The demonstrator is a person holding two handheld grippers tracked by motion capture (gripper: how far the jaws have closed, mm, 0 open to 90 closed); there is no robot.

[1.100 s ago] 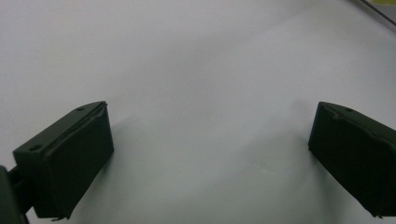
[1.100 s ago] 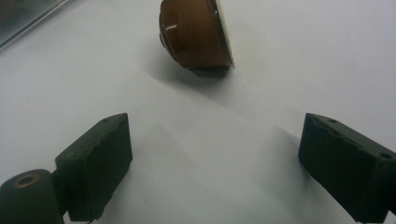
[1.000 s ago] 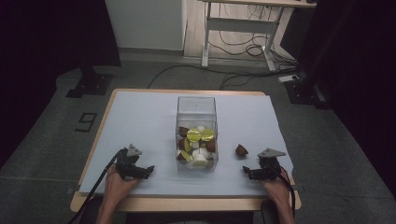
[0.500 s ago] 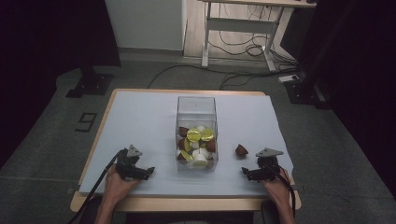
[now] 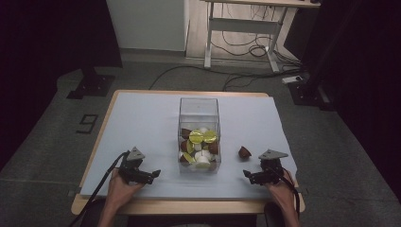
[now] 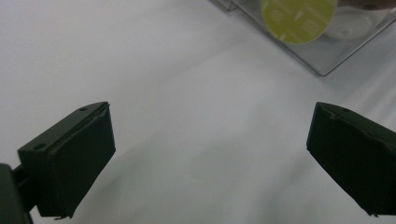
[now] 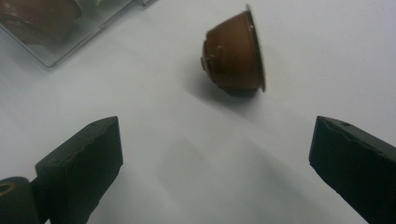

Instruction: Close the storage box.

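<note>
I have the brown capsule [image 7: 233, 53] lying on its side on the worktop [image 5: 142, 123], just right of the clear box [image 5: 199, 135], ahead of my right gripper [image 5: 253, 176]. Its jaws have just been opening and stand wide, nothing between them. My left gripper [image 5: 147, 175], left of the box, is likewise released and empty. The capsule is tapered and could roll or squirt sideways if I close off-centre; a careless reach could also nudge the box. I count one loose capsule, one box holding several I cannot count exactly, two grippers.
</note>
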